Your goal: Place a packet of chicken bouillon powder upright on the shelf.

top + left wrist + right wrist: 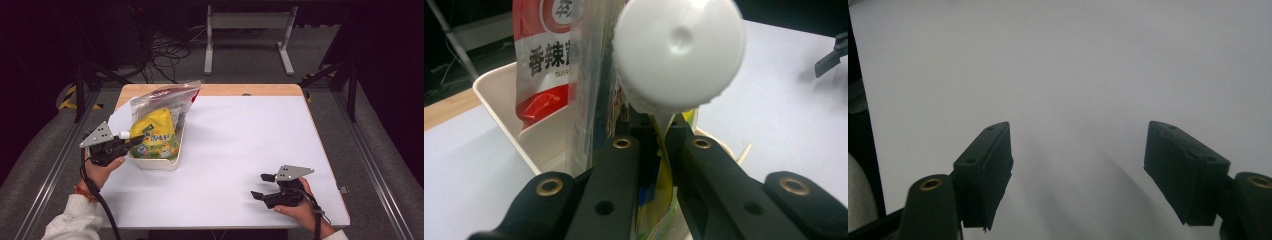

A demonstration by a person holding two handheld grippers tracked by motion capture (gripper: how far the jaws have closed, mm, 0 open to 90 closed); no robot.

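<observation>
A yellow spouted pouch (157, 132) with a white screw cap (123, 134) stands in a cream tub (156, 163) at the table's left. My left gripper (135, 142) is shut on the pouch's thin edge just below the spout. In the left gripper view the jaws pinch the yellow pouch (666, 172) under the big white cap (679, 55). Behind it in the tub leans a clear zip bag (167, 99) holding a red printed packet (541, 65). My right gripper (260, 186) rests at the front right of the table, open, with nothing between its pads (988, 172).
The white table top (240, 135) stretches between the tub and my right hand. The tub's cream wall (499, 97) rises left of my left jaws. A strip of bare wood (225, 90) runs along the far edge. Cables and a stand's white legs lie on the floor beyond.
</observation>
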